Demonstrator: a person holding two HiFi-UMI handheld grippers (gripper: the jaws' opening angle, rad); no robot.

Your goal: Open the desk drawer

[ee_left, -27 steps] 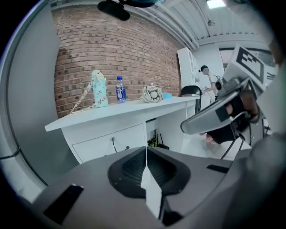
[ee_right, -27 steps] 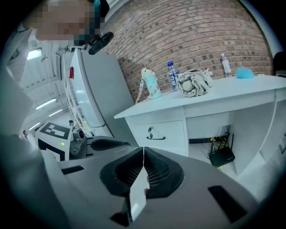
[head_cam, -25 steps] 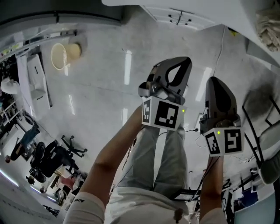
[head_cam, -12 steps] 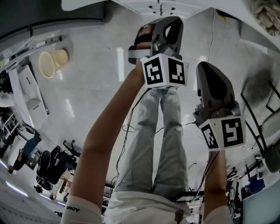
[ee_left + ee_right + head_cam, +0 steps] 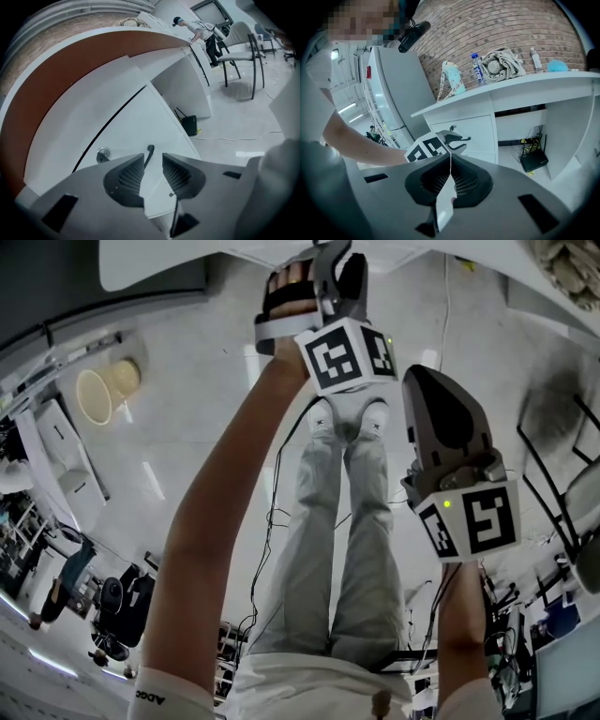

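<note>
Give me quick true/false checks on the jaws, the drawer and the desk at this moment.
1. The left gripper's jaws stand apart. True; they have just been opening, and the drawer handle shows in the gap ahead, not gripped.
2. The right gripper holds the drawer handle. False: its jaws are together on nothing, back from the desk.
3. The drawer is pulled out. False: its front sits flush.
4. A black router sits under the desk. True.
5. The desk is bare on top. False: a bottle and a cloth bundle are on it.
</note>
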